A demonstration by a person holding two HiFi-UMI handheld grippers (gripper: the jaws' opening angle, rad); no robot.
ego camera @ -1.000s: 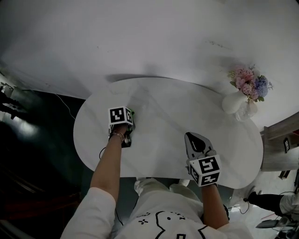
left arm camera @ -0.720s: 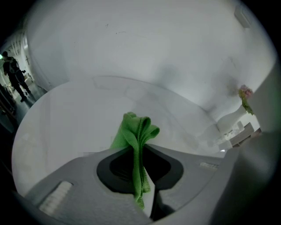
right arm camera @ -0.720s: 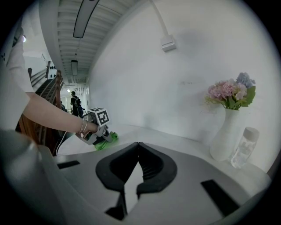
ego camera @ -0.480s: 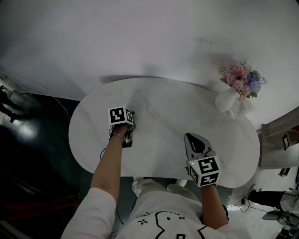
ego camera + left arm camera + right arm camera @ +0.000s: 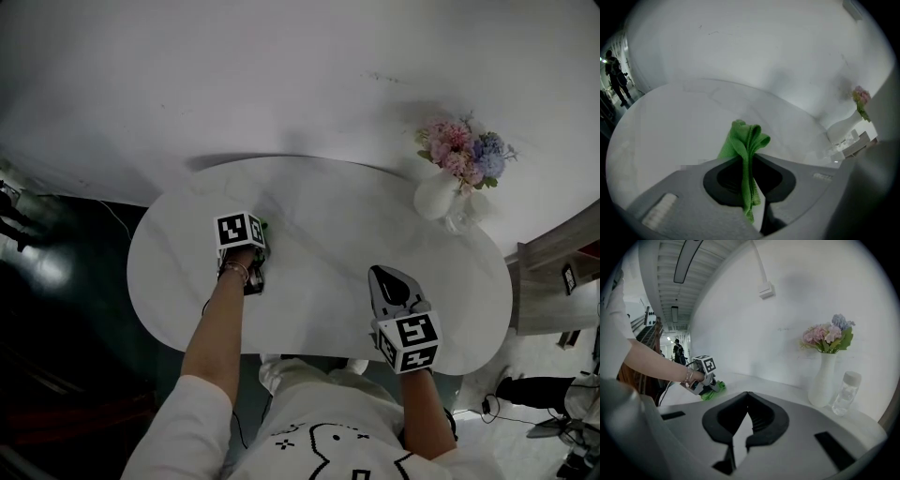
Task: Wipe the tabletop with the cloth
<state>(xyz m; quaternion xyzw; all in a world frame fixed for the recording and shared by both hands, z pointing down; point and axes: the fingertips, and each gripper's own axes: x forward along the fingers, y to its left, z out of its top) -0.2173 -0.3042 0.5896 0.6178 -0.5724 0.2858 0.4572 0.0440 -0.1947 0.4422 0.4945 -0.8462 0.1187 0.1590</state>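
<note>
Most of tabletop looks unwiped, judging by position. Left gripper clamped on green cloth, cloth down at table's left part. Right gripper jaws closed, empty, above near edge.

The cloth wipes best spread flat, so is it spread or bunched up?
Bunched up: the green cloth is gathered into narrow folds, clamped in the left tongs, with only a crumpled end poking out.

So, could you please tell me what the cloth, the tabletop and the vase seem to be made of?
The cloth looks like soft green microfibre: fuzzy, limply folded. The tabletop seems pale stone or laminate: smooth, faintly veined. The vase appears white ceramic: smooth, opaque.
</note>
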